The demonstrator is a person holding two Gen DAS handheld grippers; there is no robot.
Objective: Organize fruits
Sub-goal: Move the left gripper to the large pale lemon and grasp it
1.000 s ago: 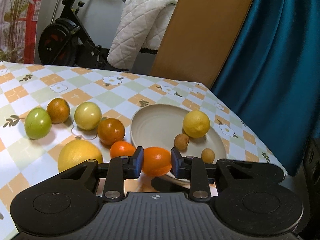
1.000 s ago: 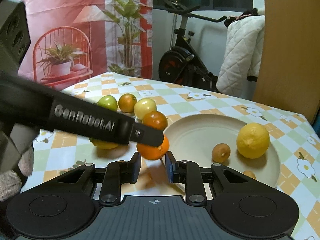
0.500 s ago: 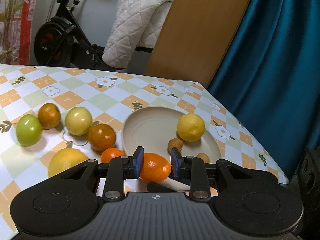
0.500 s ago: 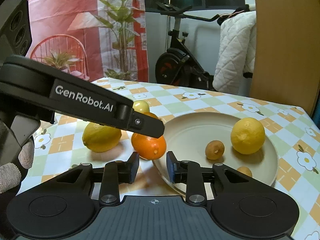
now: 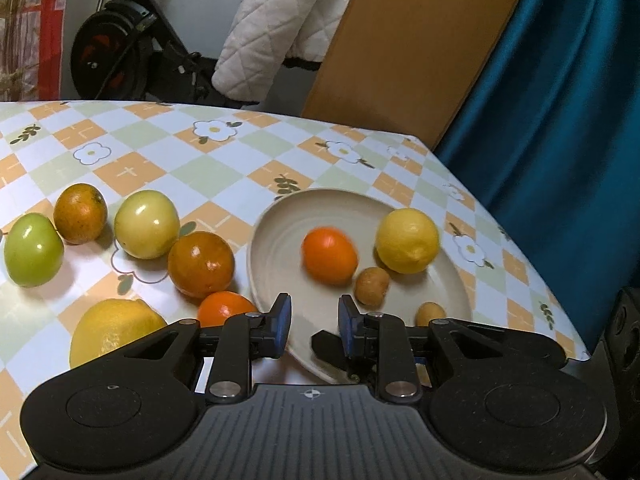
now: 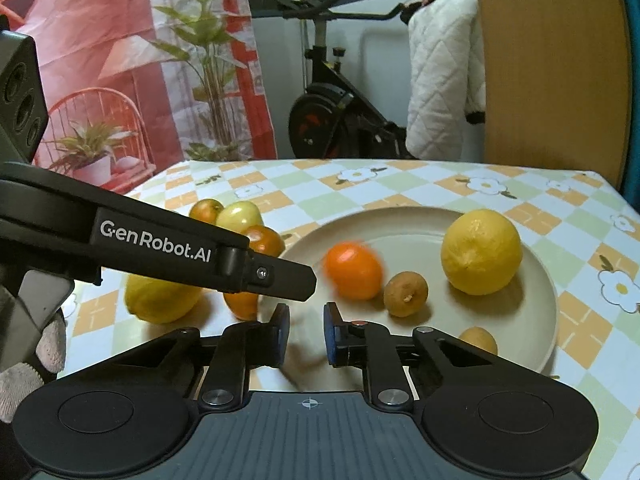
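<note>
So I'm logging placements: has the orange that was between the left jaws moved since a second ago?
Yes. The orange has left the left gripper and now sits blurred on the plate, beside the lemon.

Change observed: the orange (image 5: 329, 255), gripped between the fingers of the left gripper (image 5: 311, 322) 1 second ago, is no longer held. It now sits motion-blurred inside the plate (image 5: 448, 280), left of the lemon (image 5: 407, 246) and above a small brown fruit (image 5: 372, 286). The left gripper's jaws stand empty with a gap between them, over the plate's near rim.
</note>
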